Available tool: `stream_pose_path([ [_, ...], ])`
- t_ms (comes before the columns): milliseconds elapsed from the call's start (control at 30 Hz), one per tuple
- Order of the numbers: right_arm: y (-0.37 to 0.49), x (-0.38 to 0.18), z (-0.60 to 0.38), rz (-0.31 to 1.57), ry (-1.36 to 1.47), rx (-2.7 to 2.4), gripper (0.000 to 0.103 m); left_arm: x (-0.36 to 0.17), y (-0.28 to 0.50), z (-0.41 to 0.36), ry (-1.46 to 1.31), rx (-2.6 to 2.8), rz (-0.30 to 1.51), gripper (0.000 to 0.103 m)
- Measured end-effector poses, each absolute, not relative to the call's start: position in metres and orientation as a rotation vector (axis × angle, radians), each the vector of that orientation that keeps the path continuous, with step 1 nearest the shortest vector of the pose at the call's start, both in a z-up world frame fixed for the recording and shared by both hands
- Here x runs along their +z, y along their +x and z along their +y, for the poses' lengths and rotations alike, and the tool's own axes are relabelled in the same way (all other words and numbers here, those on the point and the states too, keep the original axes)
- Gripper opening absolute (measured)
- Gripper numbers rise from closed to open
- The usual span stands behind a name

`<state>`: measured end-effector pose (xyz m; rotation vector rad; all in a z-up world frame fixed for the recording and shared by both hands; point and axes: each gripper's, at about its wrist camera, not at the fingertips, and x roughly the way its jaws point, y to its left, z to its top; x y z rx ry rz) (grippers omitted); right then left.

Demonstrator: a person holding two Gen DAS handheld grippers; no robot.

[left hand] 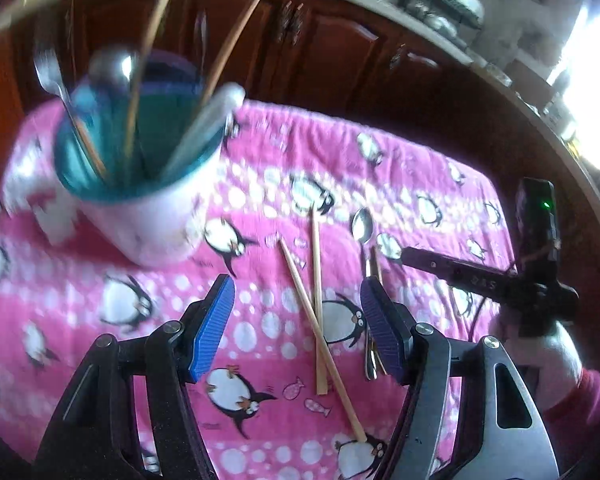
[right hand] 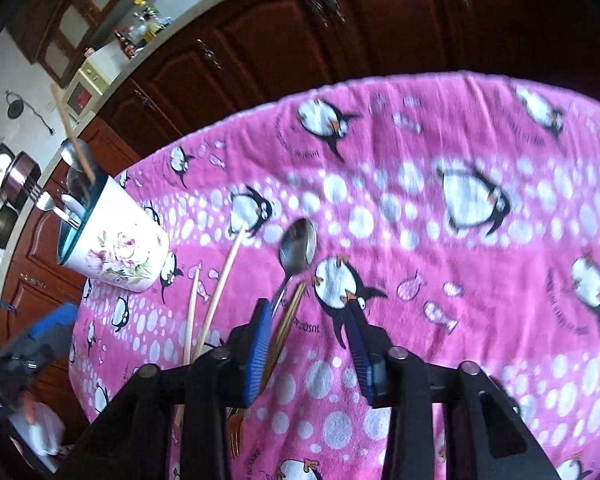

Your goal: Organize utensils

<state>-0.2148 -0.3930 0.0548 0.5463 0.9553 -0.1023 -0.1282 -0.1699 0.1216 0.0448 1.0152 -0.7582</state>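
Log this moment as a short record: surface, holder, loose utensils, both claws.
surface: pink penguin blanket
holder: floral cup with teal inside, upright, already holding chopsticks, spoons and a fork
loose utensils: two crossed chopsticks; one metal spoon lying beside another wooden stick
left claw: open over the crossed chopsticks, gripping nothing
right claw: open, nothing gripped, by the spoon's handle

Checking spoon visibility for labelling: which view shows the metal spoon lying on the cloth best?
The right wrist view: the metal spoon shows its whole bowl and upper handle, close and fairly sharp, just ahead of the right gripper. In the left wrist view the spoon is small, its handle partly hidden behind a blue pad.
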Motion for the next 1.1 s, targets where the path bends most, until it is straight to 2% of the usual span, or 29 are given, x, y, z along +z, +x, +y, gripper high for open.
stream_pose_path([
  [100, -0.208, 0.046, -0.387, 0.985, 0.553, -0.071, 0.027, 0.102, -0.116, -0.176, 0.001, -0.73, 1.08, 0.066],
  [267, -0.188, 0.033, -0.382, 1.021, 0.542, -0.07, 0.025, 0.089, -0.11, -0.191, 0.018, -0.7, 1.089, 0.065],
  [433, -0.174, 0.031, -0.384, 1.038, 0.504, -0.081, 0.01, 0.08, -0.103, -0.201, 0.027, -0.655, 1.091, 0.065],
  [467, -0.173, 0.031, -0.384, 1.044, 0.494, -0.073, 0.01, 0.077, -0.1, -0.204, 0.033, -0.646, 1.093, 0.065],
  [733, -0.192, 0.035, -0.394, 1.059, 0.494, -0.025, 0.01, 0.057, -0.087, -0.227, 0.09, -0.602, 1.151, 0.042],
  [900, -0.193, 0.031, -0.397, 1.087, 0.514, 0.004, 0.011, 0.052, -0.084, -0.236, 0.121, -0.578, 1.156, 0.034],
  [1033, -0.184, 0.03, -0.396, 1.136, 0.506, 0.029, 0.011, 0.051, -0.083, -0.241, 0.14, -0.587, 1.16, 0.011],
  [1100, -0.183, 0.031, -0.393, 1.142, 0.478, 0.03, 0.011, 0.051, -0.082, -0.241, 0.125, -0.613, 1.171, 0.006],
])
